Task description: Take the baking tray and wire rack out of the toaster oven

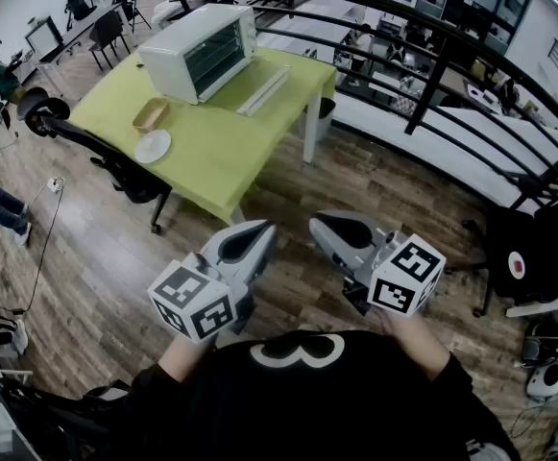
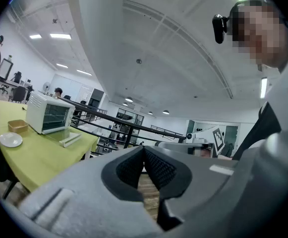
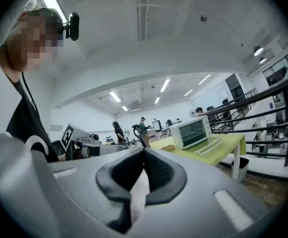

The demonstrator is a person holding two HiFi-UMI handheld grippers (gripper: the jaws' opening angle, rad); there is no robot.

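Note:
A white toaster oven (image 1: pixel 202 51) stands at the far end of a yellow-green table (image 1: pixel 230 152), well away from me. A flat pale panel (image 1: pixel 264 89) lies in front of it and looks like its lowered door. Dark bars show in the oven's front; I cannot make out the tray or the rack. My left gripper (image 1: pixel 259 233) and right gripper (image 1: pixel 322 227) hang side by side over the wooden floor, short of the table. Both are shut with nothing between the pads. The oven also shows in the left gripper view (image 2: pixel 47 113) and the right gripper view (image 3: pixel 193 132).
On the table near the oven sit a brown dish (image 1: pixel 150 114) and a white plate (image 1: pixel 153 146). A black office chair (image 1: pixel 115 166) stands at the table's left side. A curved black railing (image 1: pixel 432 75) runs behind and to the right. People work at desks far off.

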